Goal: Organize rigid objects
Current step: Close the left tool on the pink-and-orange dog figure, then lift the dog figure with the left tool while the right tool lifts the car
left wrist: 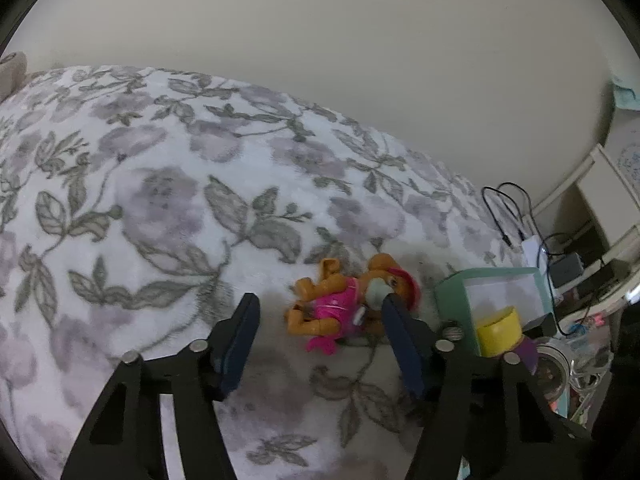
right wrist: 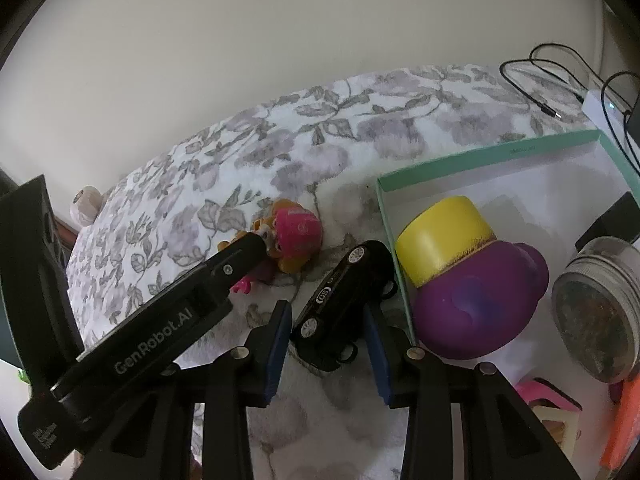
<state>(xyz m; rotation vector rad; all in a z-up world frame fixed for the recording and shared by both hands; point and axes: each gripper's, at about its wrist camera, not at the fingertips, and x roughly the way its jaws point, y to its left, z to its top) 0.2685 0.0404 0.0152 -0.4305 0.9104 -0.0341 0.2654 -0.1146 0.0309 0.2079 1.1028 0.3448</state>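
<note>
An orange dog figure (left wrist: 336, 304) in a pink vest and red cap lies on the floral blanket (left wrist: 160, 200). My left gripper (left wrist: 318, 312) is open, with the figure lying between its fingertips, and its right finger is against the figure's head. In the right wrist view the figure (right wrist: 292, 236) lies beyond the left gripper's body. A black toy car (right wrist: 344, 300) lies between the fingers of my right gripper (right wrist: 326, 312), which is open around it. A teal-rimmed box (right wrist: 480, 156) holds a yellow and purple toy (right wrist: 460, 272).
A round glass-lidded tin (right wrist: 600, 304) sits right of the box. Black cables (right wrist: 560, 80) and a white charger lie beyond the box. Pink and orange items (right wrist: 560, 404) are at the lower right. A plain wall stands behind the bed.
</note>
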